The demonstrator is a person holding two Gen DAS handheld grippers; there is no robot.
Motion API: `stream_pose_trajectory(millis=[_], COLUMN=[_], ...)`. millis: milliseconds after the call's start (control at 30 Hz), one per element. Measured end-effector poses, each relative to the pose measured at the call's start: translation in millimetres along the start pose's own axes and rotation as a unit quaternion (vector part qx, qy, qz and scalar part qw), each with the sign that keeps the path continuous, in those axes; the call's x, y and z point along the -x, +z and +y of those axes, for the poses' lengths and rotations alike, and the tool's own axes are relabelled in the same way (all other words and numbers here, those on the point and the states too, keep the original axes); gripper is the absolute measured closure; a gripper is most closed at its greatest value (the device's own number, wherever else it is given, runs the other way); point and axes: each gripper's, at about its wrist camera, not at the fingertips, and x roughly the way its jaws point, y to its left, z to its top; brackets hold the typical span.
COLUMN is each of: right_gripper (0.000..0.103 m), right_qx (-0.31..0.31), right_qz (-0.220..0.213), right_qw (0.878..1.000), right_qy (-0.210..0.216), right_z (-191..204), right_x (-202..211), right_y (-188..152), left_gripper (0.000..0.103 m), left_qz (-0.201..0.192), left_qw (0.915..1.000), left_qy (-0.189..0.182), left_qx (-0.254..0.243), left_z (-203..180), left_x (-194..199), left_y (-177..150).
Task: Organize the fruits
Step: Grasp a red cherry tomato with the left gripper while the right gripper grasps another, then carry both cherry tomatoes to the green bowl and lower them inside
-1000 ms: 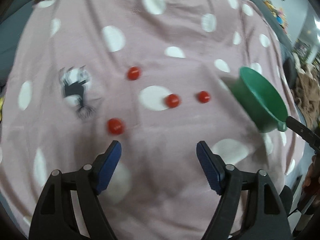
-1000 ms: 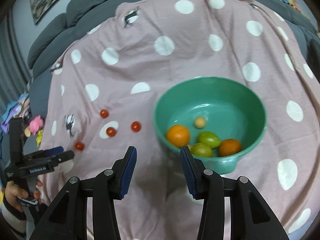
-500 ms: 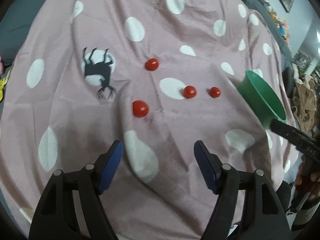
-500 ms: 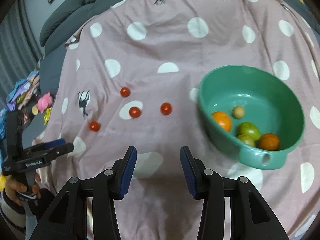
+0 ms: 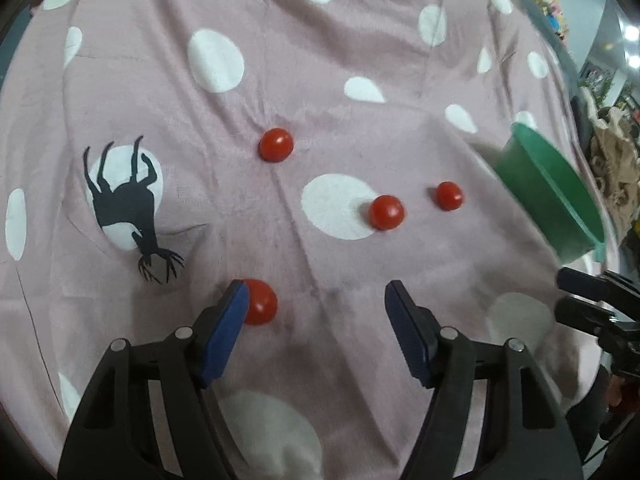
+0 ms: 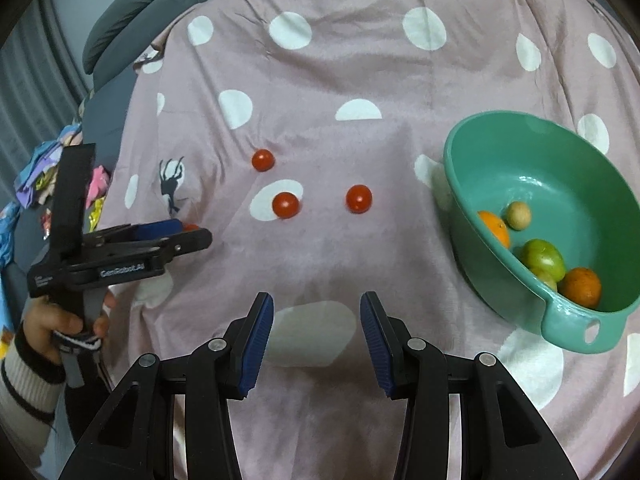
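The left gripper [image 5: 316,300] hangs low over a pink bedspread [image 5: 360,40] printed with white dots, its blue-padded jaws spread wide and nothing pinched between them. The nearest cherry tomato [image 5: 261,307] lies on the cloth just inside the left pad [image 5: 226,332], which covers part of it; whether pad and fruit actually touch is hard to tell from this angle. Taking the green bowl [image 6: 516,148] as the landmark: it sits on the bedspread at the right of the scene and holds an orange [image 6: 495,227], a small tan round fruit [image 6: 519,216], a green fruit [image 6: 542,257] and a second orange [image 6: 581,286] near its handle side. Three more cherry tomatoes lie loose on the cloth to the left of the bowl: one closest to it [image 6: 359,199], a second farther left on the edge of a white dot [image 6: 285,205], and a third farther still and higher up the cloth [image 6: 263,159]. The tomato at the left gripper is the one farthest from the bowl. The right gripper [image 6: 316,336] hovers above the bedspread, down and to the left of the bowl, its jaws apart and empty. A black deer print [image 5: 128,204] marks a white dot on the cloth beyond the tomatoes, on the side away from the bowl.
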Motion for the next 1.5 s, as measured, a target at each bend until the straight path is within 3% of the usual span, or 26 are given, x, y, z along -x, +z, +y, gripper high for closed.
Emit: stream_pose_trajectory(millis=[100, 167, 233, 300, 400, 467, 633, 733, 767, 800, 1000, 1233, 1500], right_gripper=[0.057, 0.057, 0.057, 0.057, 0.057, 0.057, 0.057, 0.057, 0.057, 0.057, 0.057, 0.057, 0.057], right_qx=[-0.009, -0.013, -0.017, -0.02, -0.02, -0.017, -0.005, 0.004, 0.008, 0.013, 0.033, 0.037, 0.054], right_qz=[0.004, 0.006, 0.006, 0.007, 0.006, 0.008, 0.007, 0.011, 0.012, 0.012, 0.023, 0.051, 0.083], right_qw=[1.0, 1.0, 1.0, 1.0, 1.0, 0.999, 0.999, 0.999, 0.999, 0.999, 0.998, 0.997, 0.995], right_qy=[0.004, 0.007, 0.011, 0.015, 0.023, 0.029, 0.043, 0.045, 0.044, 0.044, 0.046, 0.036, 0.021], right_z=[-4.9, -6.6, -7.6, -7.4, -5.3, -2.7, 9.5, 15.5, 17.6, 19.7, 25.5, 27.0, 38.6], right_x=[-5.2, -8.2, -11.4, -14.0, -18.3, -22.0, -30.9, -37.5, -39.5, -41.0, -55.6, -91.7, -132.4], right_y=[2.4, 3.7, 5.8, 8.7, 15.1, 18.4, 25.8, 31.1, 33.2, 35.7, 47.5, 68.0, 84.9], left_gripper=[0.033, 0.033, 0.033, 0.033, 0.032, 0.033, 0.037, 0.058, 0.07, 0.074, 0.076, 0.076, 0.076], left_qz=[0.0, 0.002, 0.0, -0.02, -0.05, -0.038, -0.002, 0.024, 0.035, 0.045, 0.033, -0.01, -0.018], left_qw=[1.0, 0.9988, 0.992, 0.9889, 0.9943, 0.9978, 0.9991, 0.9993, 0.999, 0.9985, 0.9994, 0.9994, 0.9989], left_qy=[0.001, -0.048, -0.126, -0.147, -0.093, -0.051, -0.019, 0.002, 0.01, 0.014, -0.002, -0.024, -0.034], left_qx=[-0.008, -0.001, 0.003, -0.003, -0.012, -0.018, -0.037, -0.029, -0.027, -0.026, -0.008, 0.024, 0.027], left_z=[-1.6, -4.8, -11.4, -14.8, -7.9, -0.7, 0.1, 6.9, 8.8, 11.2, 22.4, 34.0, 35.5], left_x=[-0.9, 3.2, 8.1, 18.9, 29.2, 21.8, -7.5, -26.6, -32.4, -37.0, -32.4, -6.1, -5.3], left_y=[2.6, 2.3, 0.6, 0.6, 5.3, 7.1, 9.6, 15.1, 16.2, 16.2, 13.7, 16.6, 19.2])
